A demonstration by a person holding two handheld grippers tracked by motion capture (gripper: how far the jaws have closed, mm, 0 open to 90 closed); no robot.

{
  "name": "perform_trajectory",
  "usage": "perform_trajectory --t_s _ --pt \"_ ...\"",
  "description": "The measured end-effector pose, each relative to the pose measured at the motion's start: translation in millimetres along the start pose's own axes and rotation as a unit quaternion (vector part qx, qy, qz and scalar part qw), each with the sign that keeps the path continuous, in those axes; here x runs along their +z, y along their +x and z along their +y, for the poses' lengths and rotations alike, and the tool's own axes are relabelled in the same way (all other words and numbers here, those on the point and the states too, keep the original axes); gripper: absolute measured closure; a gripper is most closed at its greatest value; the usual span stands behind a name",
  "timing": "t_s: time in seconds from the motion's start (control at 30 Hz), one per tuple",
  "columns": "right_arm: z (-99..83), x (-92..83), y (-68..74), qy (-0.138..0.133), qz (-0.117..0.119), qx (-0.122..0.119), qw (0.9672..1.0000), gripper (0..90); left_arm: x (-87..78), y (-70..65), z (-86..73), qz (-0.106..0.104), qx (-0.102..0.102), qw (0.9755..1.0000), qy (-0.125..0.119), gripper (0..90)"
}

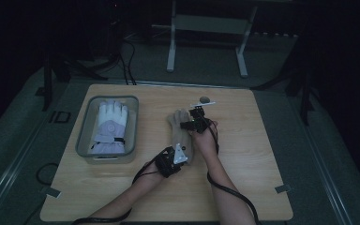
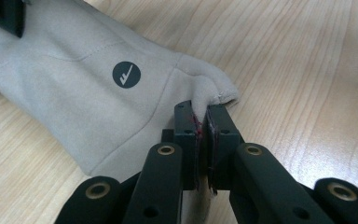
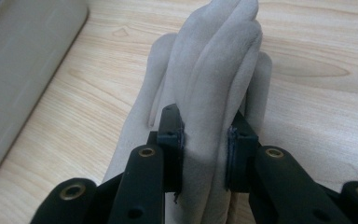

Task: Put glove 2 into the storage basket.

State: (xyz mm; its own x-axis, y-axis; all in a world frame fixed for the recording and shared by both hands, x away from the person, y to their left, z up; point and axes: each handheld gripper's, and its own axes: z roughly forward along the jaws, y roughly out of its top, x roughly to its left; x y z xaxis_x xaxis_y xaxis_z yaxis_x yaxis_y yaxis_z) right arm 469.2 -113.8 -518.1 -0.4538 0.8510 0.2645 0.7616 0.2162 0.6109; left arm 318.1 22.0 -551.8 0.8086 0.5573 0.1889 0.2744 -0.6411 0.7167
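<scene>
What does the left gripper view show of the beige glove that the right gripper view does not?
Left gripper view: a round dark check-mark logo on the beige glove, with the left gripper pinching a corner of its edge. Right gripper view: the glove's bunched fingers, squeezed by the right gripper, and a grey bin alongside. Both: the same glove, gripped, on the wooden table.

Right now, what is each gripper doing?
Left gripper: shut on the beige glove, pinching its cuff edge.
Right gripper: shut on the same glove, at its bunched finger end.
</scene>
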Motion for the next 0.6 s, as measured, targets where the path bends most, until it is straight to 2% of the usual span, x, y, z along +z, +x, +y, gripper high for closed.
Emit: perform_trajectory --t_s 0.23,0.47,0.6 --pt "9.0 -9.1 4.6 -0.005 0.006 0.008 0.9999 72.7 -10.7 3.9 5.9 0.005 0.006 1.0000 -0.002 85.3" --pt "19.4 -15.4 15.7 -0.014 0.015 -0.002 0.9998 72.6 -24.7 10.8 7.7 0.015 0.003 0.9999 -0.007 85.2" --pt "25.7 -19.3 23.3 -0.021 0.021 -0.006 0.9995 72.6 -34.2 14.8 9.8 0.026 0.010 0.9996 -0.006 85.2"
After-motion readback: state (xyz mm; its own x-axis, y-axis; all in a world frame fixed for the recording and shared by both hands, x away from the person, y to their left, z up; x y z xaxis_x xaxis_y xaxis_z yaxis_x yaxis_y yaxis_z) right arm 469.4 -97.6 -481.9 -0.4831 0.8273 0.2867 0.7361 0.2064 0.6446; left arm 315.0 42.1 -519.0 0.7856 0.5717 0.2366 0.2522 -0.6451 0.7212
